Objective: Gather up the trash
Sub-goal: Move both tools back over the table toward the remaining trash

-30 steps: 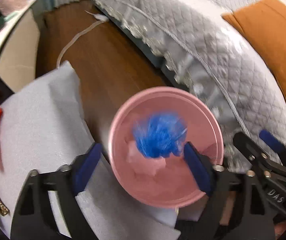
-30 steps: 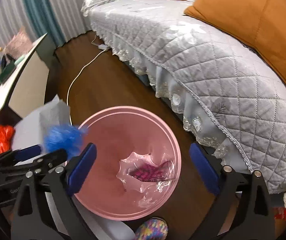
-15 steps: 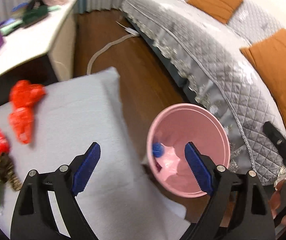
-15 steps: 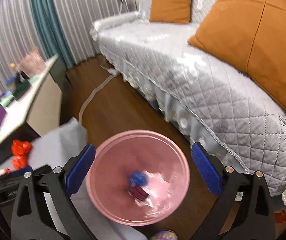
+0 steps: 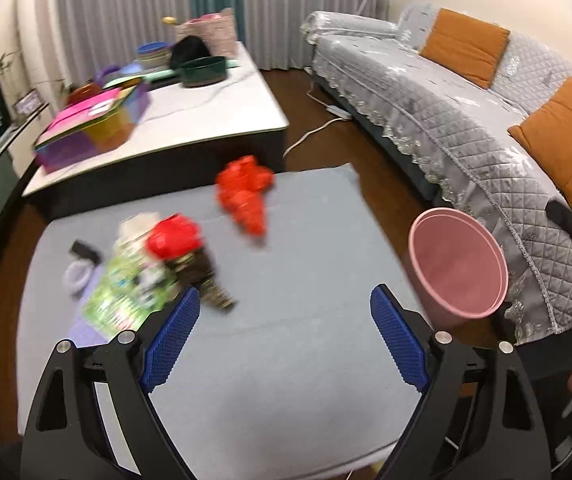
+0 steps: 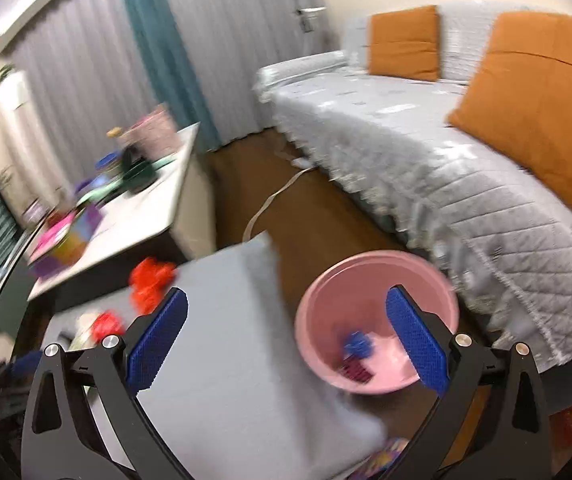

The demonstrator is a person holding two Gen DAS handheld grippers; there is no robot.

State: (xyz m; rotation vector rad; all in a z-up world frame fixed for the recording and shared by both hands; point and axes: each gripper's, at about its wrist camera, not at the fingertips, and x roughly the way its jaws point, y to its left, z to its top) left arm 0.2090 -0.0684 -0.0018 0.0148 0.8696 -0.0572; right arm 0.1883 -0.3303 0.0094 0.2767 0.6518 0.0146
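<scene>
With both your left gripper [image 5: 281, 336] and right gripper [image 6: 283, 342] spread and empty, the blue scrap [image 6: 358, 345] lies in the pink bin [image 5: 458, 268] at three o'clock, while red wrappers [image 5: 245, 192] and packets [image 5: 125, 292] at eleven o'clock await collecting.

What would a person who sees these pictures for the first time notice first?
Probably the crumpled red plastic lying near the far edge of the grey cloth-covered table, bright against it. Next, the pink bin on the floor between that table and the grey sofa, with a blue scrap inside. The orange cushions on the sofa also stand out.
</scene>
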